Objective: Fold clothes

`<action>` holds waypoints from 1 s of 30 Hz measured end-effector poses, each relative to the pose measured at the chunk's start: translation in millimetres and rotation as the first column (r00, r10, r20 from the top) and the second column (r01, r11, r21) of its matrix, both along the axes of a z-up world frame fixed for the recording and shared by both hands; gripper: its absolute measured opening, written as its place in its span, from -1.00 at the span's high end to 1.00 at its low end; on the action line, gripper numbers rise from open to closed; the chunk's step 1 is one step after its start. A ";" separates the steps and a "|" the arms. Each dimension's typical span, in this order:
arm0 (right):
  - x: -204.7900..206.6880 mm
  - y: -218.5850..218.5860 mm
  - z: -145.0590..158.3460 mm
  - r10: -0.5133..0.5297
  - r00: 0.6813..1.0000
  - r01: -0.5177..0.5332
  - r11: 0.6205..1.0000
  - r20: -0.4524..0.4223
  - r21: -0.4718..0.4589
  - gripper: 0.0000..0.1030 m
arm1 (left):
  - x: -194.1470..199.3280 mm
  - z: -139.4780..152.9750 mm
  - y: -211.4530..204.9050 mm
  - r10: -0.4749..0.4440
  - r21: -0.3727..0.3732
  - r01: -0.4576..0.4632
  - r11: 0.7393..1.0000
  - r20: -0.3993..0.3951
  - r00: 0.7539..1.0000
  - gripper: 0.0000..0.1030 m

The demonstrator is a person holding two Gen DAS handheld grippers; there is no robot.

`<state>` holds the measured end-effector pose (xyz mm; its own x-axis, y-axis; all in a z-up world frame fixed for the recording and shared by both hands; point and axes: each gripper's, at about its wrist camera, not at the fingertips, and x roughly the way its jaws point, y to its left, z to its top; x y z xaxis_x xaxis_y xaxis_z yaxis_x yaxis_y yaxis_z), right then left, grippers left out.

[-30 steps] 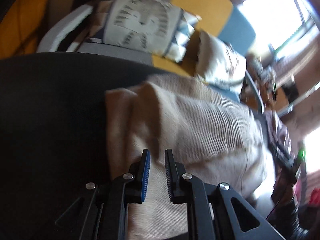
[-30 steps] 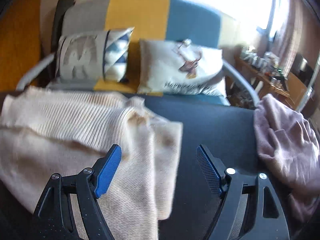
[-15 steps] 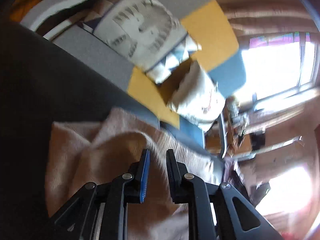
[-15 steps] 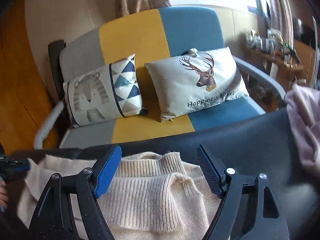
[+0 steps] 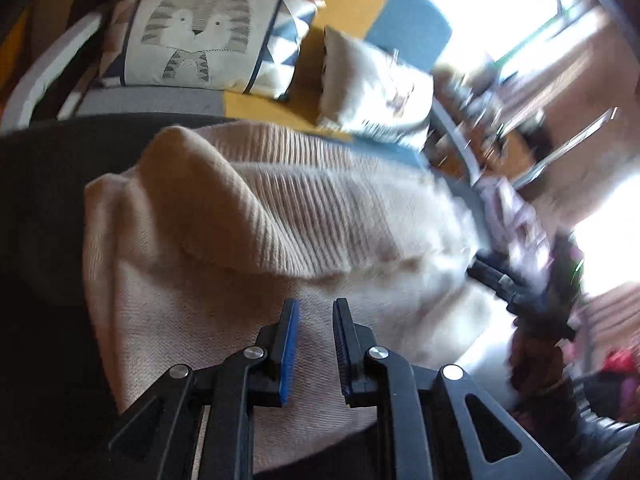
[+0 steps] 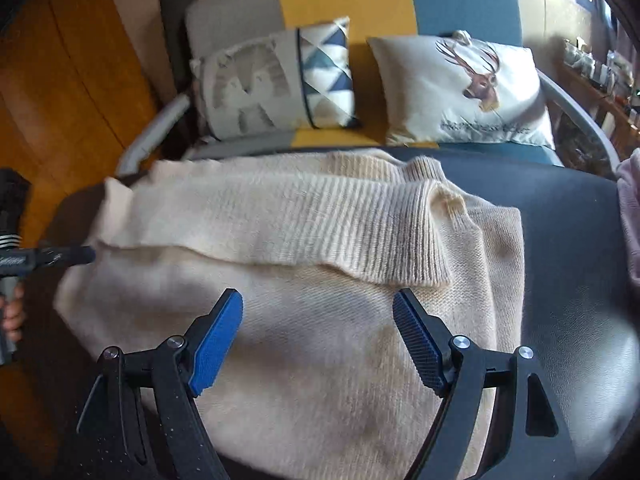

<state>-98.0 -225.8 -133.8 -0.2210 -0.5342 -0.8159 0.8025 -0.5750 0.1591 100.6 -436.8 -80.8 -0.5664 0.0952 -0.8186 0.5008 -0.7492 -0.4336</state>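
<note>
A cream knit sweater [image 6: 312, 264] lies on the dark table [image 6: 568, 264], its ribbed band folded over the smooth body. It also fills the middle of the left wrist view [image 5: 248, 232]. My right gripper [image 6: 318, 332] is open and empty, hovering just above the sweater's smooth part. My left gripper [image 5: 314, 320] has its jaws close together with a narrow gap and nothing visibly between them, over the sweater's near part. The left gripper's tip [image 6: 60, 256] shows at the sweater's left edge in the right wrist view.
A pink garment [image 6: 630, 216] lies at the table's right edge. Behind the table stands a sofa [image 6: 344, 4] in grey, yellow and blue with a tiger cushion [image 5: 200, 36] and a deer cushion [image 6: 468, 92]. A cluttered shelf [image 6: 600, 76] is at far right.
The right gripper has dropped back down over the sweater. The left gripper's view has swung back level and the ribbed band now lies folded across the sweater. Jaw openings are unchanged.
</note>
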 end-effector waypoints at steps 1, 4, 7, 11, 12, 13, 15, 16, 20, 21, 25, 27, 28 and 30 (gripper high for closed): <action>-0.9 -6.1 -4.2 -0.001 1.000 0.001 1.000 0.004 0.024 -0.56 | -5.9 -2.9 0.6 -0.005 -0.011 0.005 1.000 0.026 1.000 0.67; -1.3 -23.6 -5.8 -0.008 1.000 0.009 0.999 -0.015 0.044 -0.56 | -23.5 -13.4 -9.1 0.017 0.010 -0.018 1.000 0.066 0.998 0.67; -13.8 -45.2 9.2 -0.041 0.996 0.040 0.999 -0.074 -0.018 -0.56 | -34.1 -7.1 -23.1 0.061 0.010 -0.061 0.998 0.032 0.998 0.67; -39.5 -50.6 33.3 -0.174 0.979 0.153 0.971 -0.106 -0.181 -0.56 | -35.7 8.5 -52.3 0.189 0.025 -0.187 0.982 -0.103 0.977 0.67; -43.2 -48.5 35.8 -0.197 0.976 0.176 0.965 -0.096 -0.195 -0.56 | -35.2 10.2 -59.6 0.218 0.033 -0.216 0.976 -0.120 0.968 0.67; -45.3 -44.0 36.5 -0.208 0.975 0.189 0.961 -0.079 -0.200 -0.56 | -32.4 11.0 -65.2 0.244 0.040 -0.241 0.970 -0.131 0.961 0.67; -40.5 -34.9 35.3 -0.196 0.978 0.180 0.965 -0.071 -0.190 -0.56 | -24.8 8.5 -67.9 0.255 0.038 -0.252 0.967 -0.127 0.959 0.67; -36.1 -28.3 33.7 -0.188 0.979 0.172 0.969 -0.076 -0.180 -0.56 | -21.7 5.7 -66.7 0.242 0.032 -0.240 0.970 -0.120 0.963 0.67; -14.1 -2.0 30.5 -0.161 0.982 0.145 0.977 -0.095 -0.153 -0.56 | -18.1 -7.0 -53.0 0.210 0.024 -0.208 0.978 -0.074 0.975 0.67; -6.1 3.4 31.5 -0.149 0.984 0.133 0.979 -0.094 -0.151 -0.56 | -20.2 -9.2 -49.2 0.196 0.021 -0.195 0.981 -0.065 0.979 0.67; 13.9 -9.8 33.9 -0.035 0.997 0.027 0.993 -0.067 -0.114 -0.56 | -32.3 -8.8 -46.1 0.177 -0.001 -0.178 0.984 -0.049 0.983 0.67; 11.2 -33.0 24.1 0.013 1.000 -0.015 0.997 -0.026 -0.069 -0.56 | -39.3 -8.9 -51.3 0.195 0.009 -0.195 0.981 -0.044 0.980 0.67; 9.7 -44.8 18.8 0.036 0.999 -0.036 0.998 -0.003 -0.047 -0.56 | -42.6 -9.1 -54.2 0.205 0.015 -0.204 0.979 -0.041 0.978 0.67; 2.8 -65.7 10.9 0.026 0.999 -0.026 1.000 -0.037 0.005 -0.56 | -47.4 -10.1 -62.1 0.235 0.015 -0.235 0.972 -0.035 0.971 0.67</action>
